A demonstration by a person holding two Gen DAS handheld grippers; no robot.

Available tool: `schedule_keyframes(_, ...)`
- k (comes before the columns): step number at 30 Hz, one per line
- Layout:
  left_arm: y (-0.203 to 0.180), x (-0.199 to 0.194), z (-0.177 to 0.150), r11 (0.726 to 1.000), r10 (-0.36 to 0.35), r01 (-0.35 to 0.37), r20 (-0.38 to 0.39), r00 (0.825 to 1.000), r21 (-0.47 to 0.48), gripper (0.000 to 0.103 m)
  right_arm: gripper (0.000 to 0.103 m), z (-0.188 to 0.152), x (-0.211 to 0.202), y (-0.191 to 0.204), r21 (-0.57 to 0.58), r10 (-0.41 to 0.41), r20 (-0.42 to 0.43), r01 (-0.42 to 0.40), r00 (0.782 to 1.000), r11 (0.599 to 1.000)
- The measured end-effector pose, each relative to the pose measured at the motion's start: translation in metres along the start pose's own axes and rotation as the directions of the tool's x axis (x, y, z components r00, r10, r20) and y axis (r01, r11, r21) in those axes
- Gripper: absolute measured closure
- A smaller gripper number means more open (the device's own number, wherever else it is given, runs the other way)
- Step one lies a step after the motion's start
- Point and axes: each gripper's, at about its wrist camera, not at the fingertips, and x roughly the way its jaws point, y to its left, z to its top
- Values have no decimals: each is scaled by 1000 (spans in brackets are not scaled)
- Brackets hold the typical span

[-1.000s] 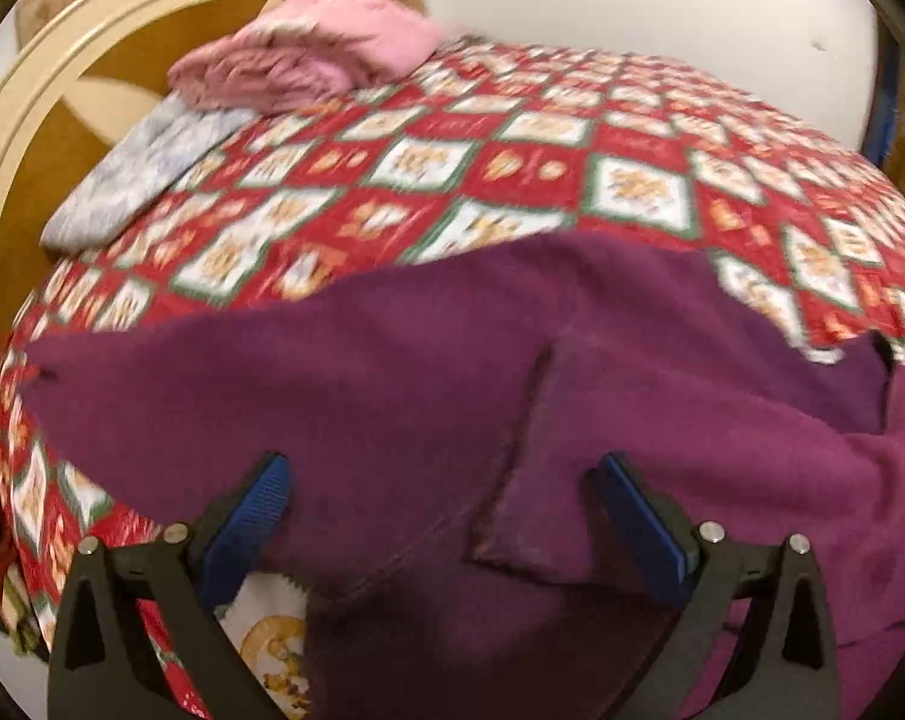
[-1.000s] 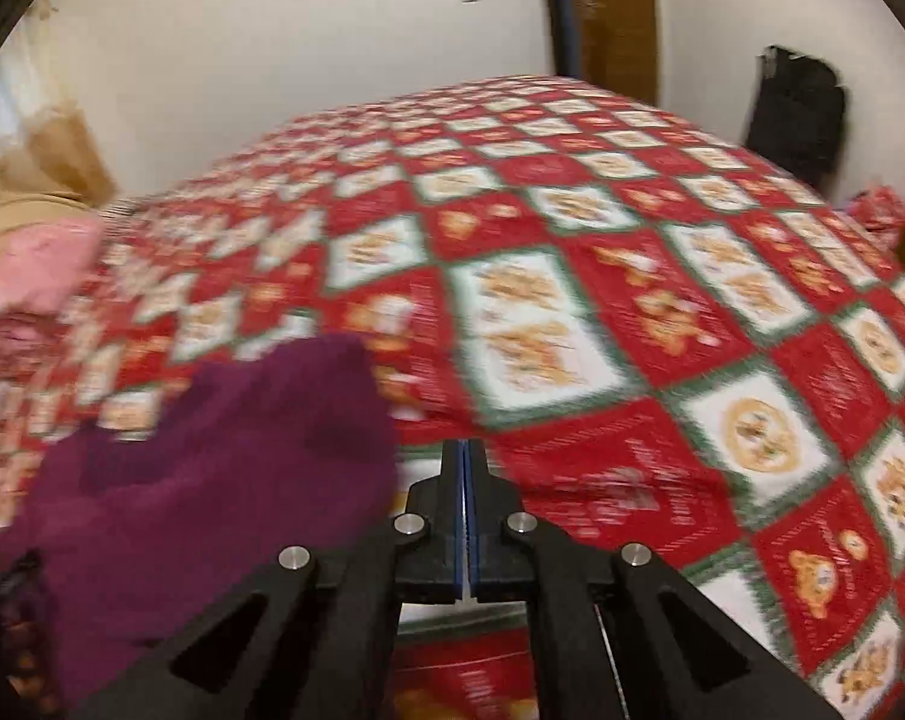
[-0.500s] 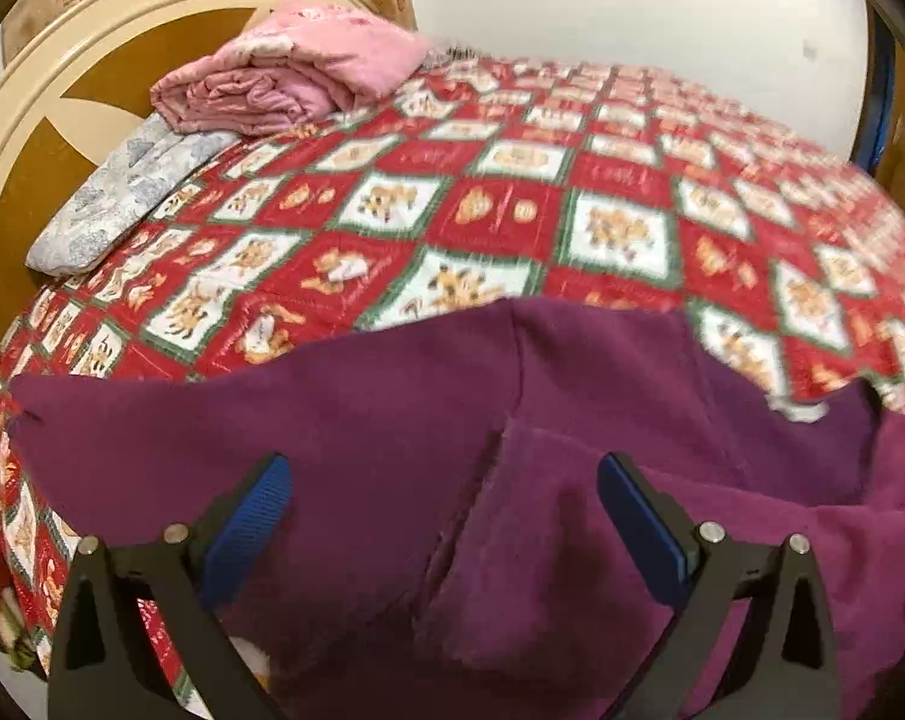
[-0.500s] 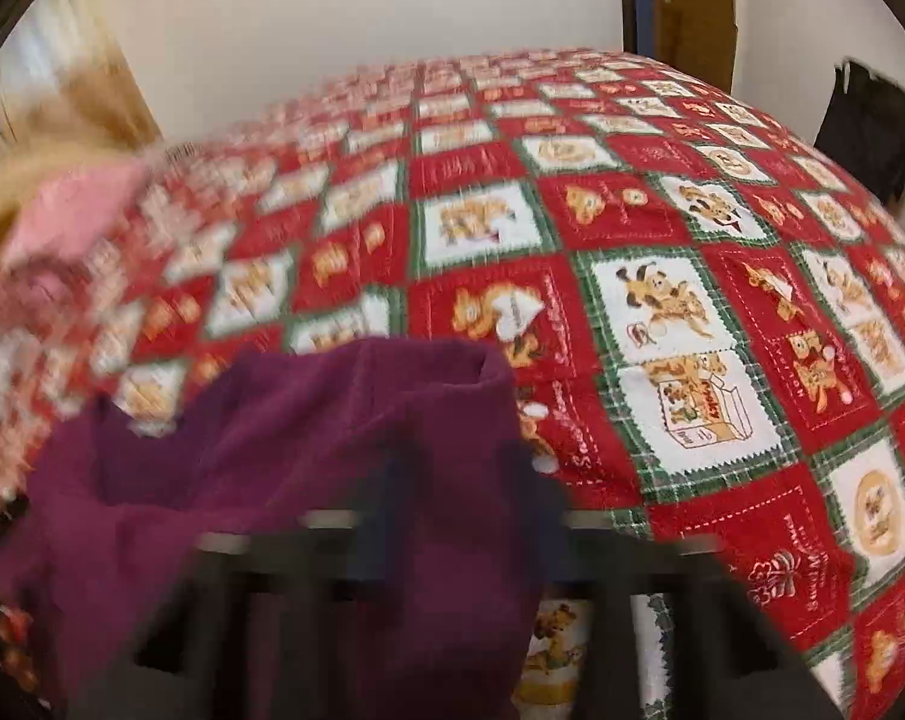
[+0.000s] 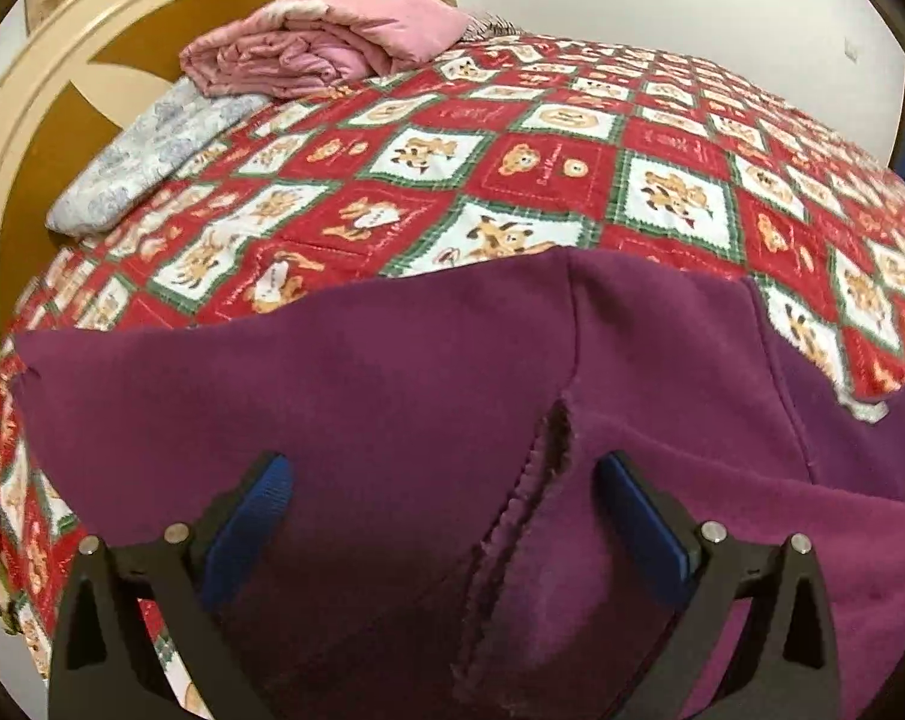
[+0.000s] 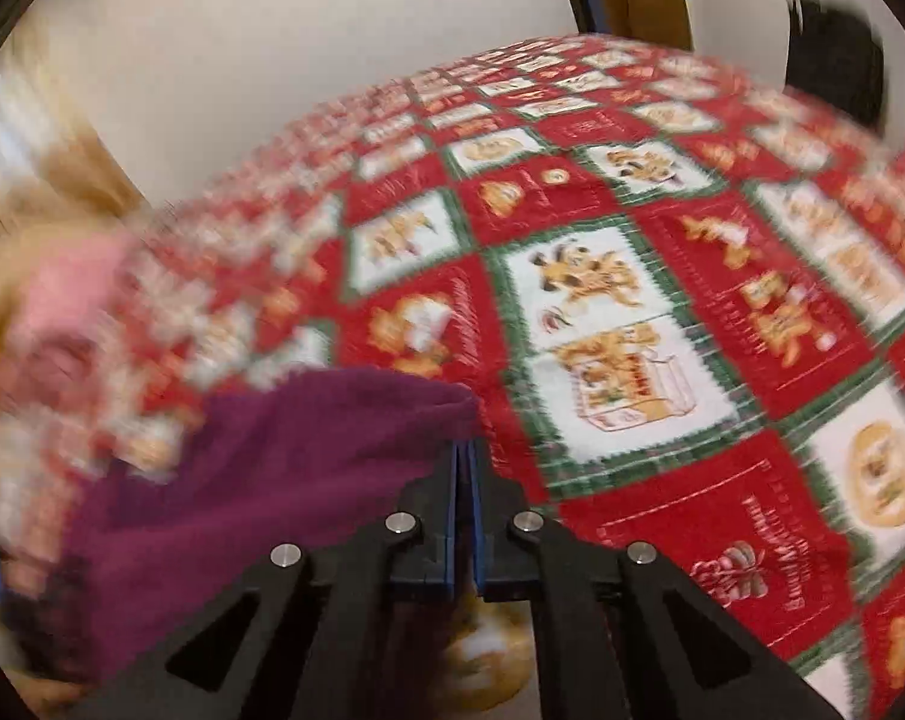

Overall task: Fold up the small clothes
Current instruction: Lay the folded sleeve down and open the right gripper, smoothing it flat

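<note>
One purple garment (image 5: pixel 392 396) lies on one bed covered by a single red, green and white patchwork quilt (image 5: pixel 572 180). At the head of the bed sit one folded pink blanket (image 5: pixel 332 48) and one grey-patterned pillow (image 5: pixel 152 150). Two hand-held grippers appear, the left hand-held gripper (image 5: pixel 440 474) and the right hand-held gripper (image 6: pixel 466 450), each with two blue-padded fingers.

The purple garment (image 5: pixel 392 396) runs off the frame's lower edge beneath the open jaws; left of the closed jaws, a pink bundle (image 6: pixel 62 300) smears into blur.
</note>
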Motion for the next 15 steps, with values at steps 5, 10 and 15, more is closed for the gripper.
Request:
schedule_keyframes(5,6,-8,5,1000,-19,19,-13,1000,3,0,98,-11,-45,28,-187,-60,51,69,997,980)
schedule_keyframes(10,-3,-37,-11,995,-36,30,50,998,98,0,98,-66,-48,64,-362,19,-87,-50,996,931)
schedule_keyframes(15,-17,-37,-26,972,3,-22,79,997,234,0,98,-93,-12,54,-345,-14,-246,-74,969,936)
